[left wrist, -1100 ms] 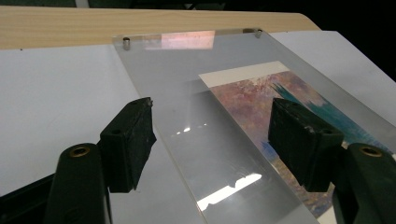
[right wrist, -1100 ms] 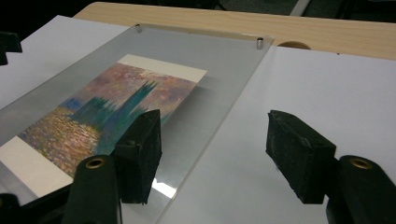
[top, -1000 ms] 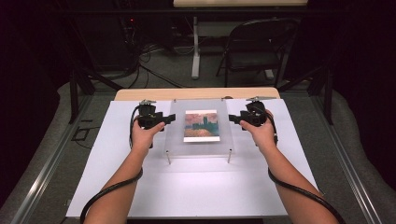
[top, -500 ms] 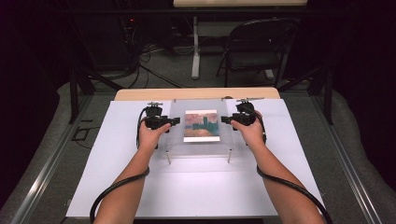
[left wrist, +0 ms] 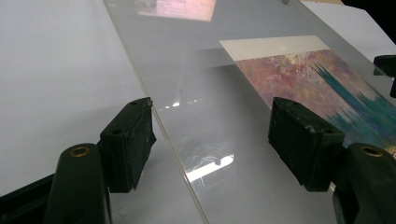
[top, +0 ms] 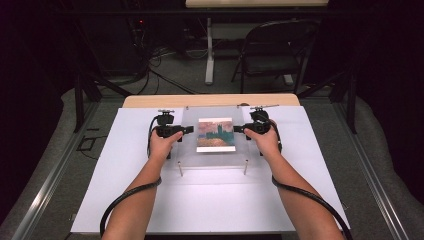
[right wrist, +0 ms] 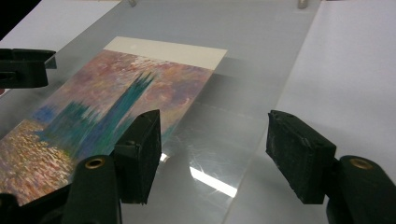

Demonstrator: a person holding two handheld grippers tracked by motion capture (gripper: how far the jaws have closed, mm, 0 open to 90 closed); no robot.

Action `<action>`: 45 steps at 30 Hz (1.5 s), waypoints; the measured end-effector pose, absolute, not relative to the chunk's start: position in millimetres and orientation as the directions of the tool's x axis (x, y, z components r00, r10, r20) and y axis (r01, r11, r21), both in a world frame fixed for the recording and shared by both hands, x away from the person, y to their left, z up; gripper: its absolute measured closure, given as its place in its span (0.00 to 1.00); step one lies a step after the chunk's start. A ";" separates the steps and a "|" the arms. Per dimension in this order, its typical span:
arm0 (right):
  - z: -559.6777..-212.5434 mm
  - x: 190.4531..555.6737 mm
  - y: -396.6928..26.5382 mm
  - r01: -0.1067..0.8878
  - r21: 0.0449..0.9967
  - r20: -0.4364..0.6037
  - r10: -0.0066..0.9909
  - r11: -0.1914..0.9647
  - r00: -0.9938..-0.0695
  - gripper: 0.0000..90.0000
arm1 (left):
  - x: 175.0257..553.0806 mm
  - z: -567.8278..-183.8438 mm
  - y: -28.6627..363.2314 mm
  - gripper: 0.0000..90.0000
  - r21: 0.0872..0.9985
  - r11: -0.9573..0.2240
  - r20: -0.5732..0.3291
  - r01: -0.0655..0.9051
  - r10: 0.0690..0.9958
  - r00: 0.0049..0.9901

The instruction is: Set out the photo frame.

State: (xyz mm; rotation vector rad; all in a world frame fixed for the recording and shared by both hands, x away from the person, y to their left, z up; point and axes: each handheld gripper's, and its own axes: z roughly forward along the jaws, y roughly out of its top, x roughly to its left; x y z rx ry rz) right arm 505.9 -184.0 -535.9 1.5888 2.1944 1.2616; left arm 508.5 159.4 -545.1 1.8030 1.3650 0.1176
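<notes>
- A clear acrylic sheet [top: 215, 135], glossy and square-cornered, rests raised on short metal standoff posts [top: 180, 169] at the centre of a matte white board [top: 125, 200] covering the table.
- Beneath the sheet lies a rectangular painted print [top: 216, 134], brushy pinks, teal and gold with a plain cream border.
- The left gripper [top: 185, 129], black and blocky, sits at the sheet's left edge; in the left gripper view its rubbery jaws stand apart, straddling that edge without clamping.
- The right gripper [top: 239, 129] mirrors it at the right edge, its jaws likewise spread wide, one over the sheet, one over the board.
- Thick black cables [top: 305, 192] trail along both forearms.
</notes>
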 end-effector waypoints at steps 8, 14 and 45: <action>-539.0 512.8 -182.0 0.714 0.696 0.332 0.846 0.079 -0.418 0.36 | 514.0 -545.3 159.6 0.34 0.656 -0.052 -0.397 0.753 0.825 0.403; -542.1 517.1 -183.8 0.724 0.688 0.363 0.840 0.051 -0.404 0.36 | 517.8 -547.9 159.9 0.32 0.644 -0.028 -0.424 0.765 0.819 0.387; -546.1 524.0 -184.8 0.780 0.626 0.453 0.813 0.003 -0.366 0.33 | 521.5 -551.7 159.7 0.30 0.579 0.015 -0.518 0.815 0.779 0.354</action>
